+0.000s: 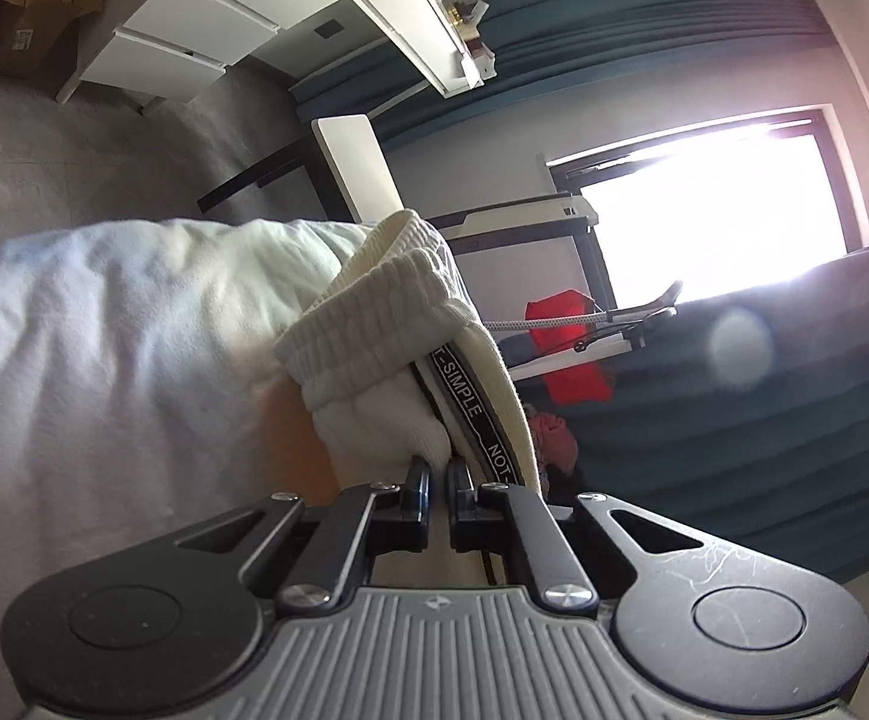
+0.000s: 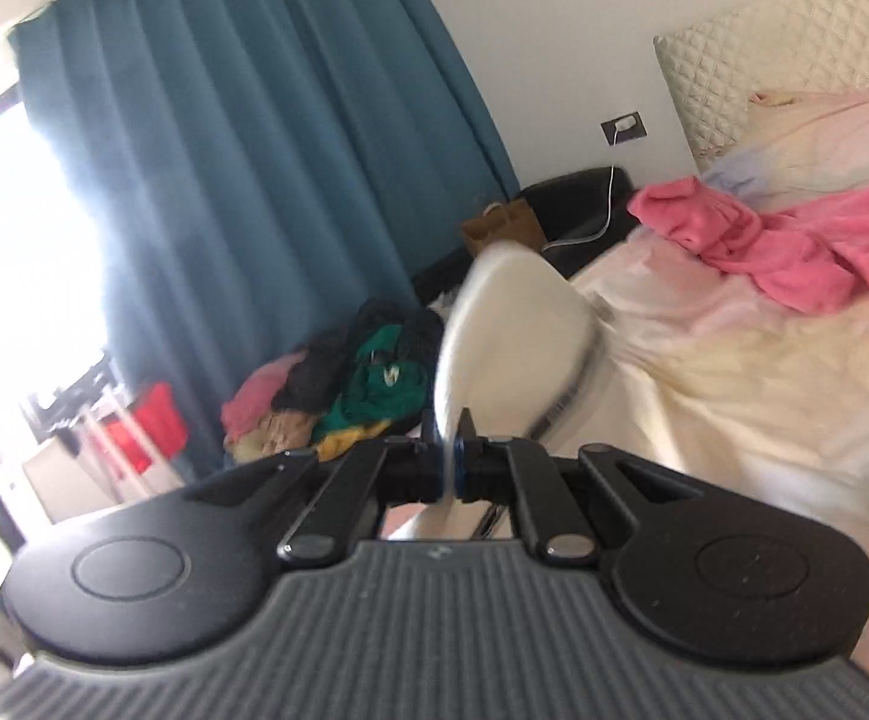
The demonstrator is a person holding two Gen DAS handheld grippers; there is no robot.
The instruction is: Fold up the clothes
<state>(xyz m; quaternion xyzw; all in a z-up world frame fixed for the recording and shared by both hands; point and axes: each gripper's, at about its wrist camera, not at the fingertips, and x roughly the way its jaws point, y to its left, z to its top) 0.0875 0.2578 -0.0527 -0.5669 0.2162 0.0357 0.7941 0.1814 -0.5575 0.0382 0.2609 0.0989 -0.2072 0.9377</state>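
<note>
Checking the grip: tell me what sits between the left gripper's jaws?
White garment fabric near its ribbed waistband, pinched in the left gripper, per the left wrist view.

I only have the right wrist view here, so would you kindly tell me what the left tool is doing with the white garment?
Observer: The left tool is shut on the white garment, pinching it just below a ribbed cuff.
Operator: Thank you. Is there any marking on it that I cannot make out?
Observer: Yes, a black woven band with white lettering that includes SIMPLE and NOT runs along the cloth beside the cuff.
Operator: And what lies beyond it on that side?
Observer: A bright window, with something red below it.
</note>
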